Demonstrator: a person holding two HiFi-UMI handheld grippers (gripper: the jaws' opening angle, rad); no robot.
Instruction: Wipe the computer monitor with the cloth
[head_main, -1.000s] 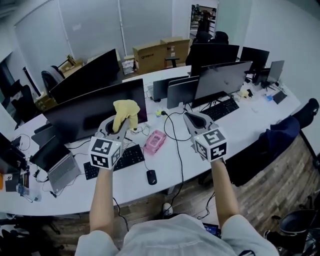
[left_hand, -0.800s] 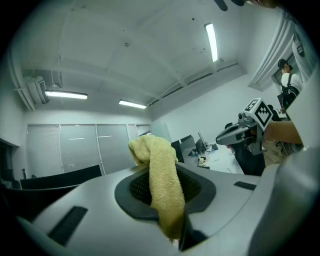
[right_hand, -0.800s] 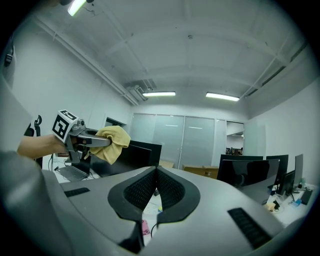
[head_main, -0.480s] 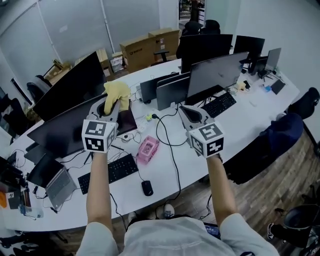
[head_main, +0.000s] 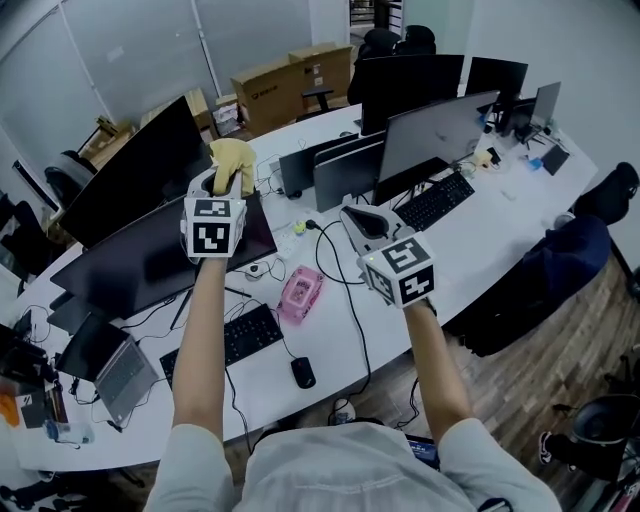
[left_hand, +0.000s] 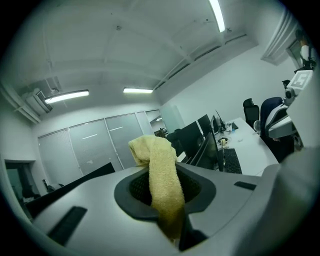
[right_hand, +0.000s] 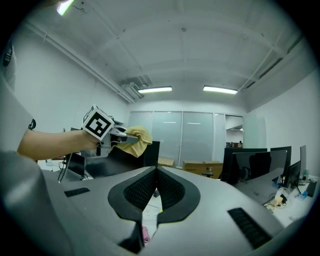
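Observation:
A wide dark monitor stands on the white desk straight ahead of me. My left gripper is raised over that monitor's upper right corner and is shut on a yellow cloth. In the left gripper view the cloth hangs bunched between the jaws and covers their tips. My right gripper hovers lower, to the right, above the desk cables. Its jaws meet at the tips with nothing in them. In the right gripper view the left gripper and the cloth show at the left.
A black keyboard, a mouse and a pink object lie below the monitor. A laptop sits at the left. More monitors stand to the right, cardboard boxes behind. A chair with a dark jacket stands by the desk.
My left gripper has risen with the cloth, from in front of the screen to above the monitor's top edge. The right gripper has shifted a little left and stays shut.

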